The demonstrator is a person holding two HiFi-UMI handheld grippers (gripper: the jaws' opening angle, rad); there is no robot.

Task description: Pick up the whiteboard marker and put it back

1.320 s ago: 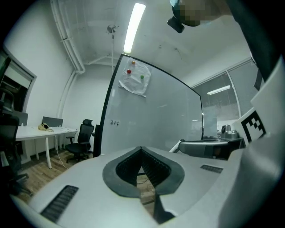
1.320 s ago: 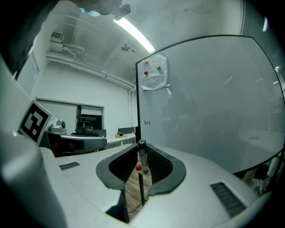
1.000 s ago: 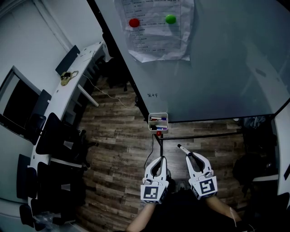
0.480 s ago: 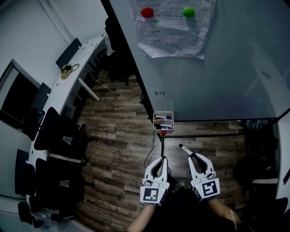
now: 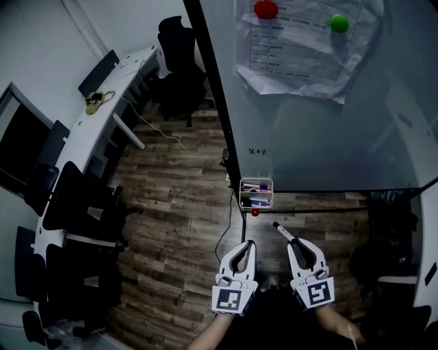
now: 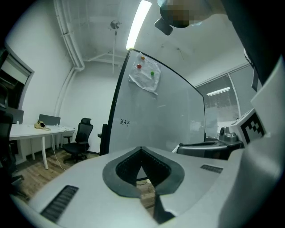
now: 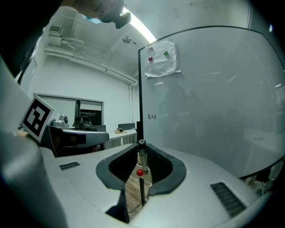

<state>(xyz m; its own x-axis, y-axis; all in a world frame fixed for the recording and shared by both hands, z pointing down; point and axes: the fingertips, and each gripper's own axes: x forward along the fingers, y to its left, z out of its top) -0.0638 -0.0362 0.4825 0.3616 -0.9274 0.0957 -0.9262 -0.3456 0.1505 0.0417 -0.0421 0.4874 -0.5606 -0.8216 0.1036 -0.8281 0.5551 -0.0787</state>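
My right gripper (image 5: 295, 243) is shut on a whiteboard marker (image 5: 282, 231), whose dark cap end pokes forward and left out of the jaws. In the right gripper view the marker (image 7: 141, 153) stands between the closed pads of that gripper (image 7: 141, 165), pointing at the whiteboard's left edge. A white marker basket (image 5: 256, 193) with several markers hangs at the whiteboard's lower left corner, a short way ahead of the marker tip. My left gripper (image 5: 247, 245) is shut and holds nothing; its tips (image 6: 141, 150) meet with only floor and board beyond.
The tall whiteboard (image 5: 321, 116) carries a paper sheet (image 5: 301, 48) pinned by a red (image 5: 265, 9) and a green magnet (image 5: 338, 22). A red knob (image 5: 254, 212) sits below the basket. A desk (image 5: 82, 143) and office chairs (image 5: 174, 41) stand to the left on the wood floor.
The whiteboard and basket have slid right and down in the head view, nearer the grippers. Both grippers stay shut, the marker still in the right one.
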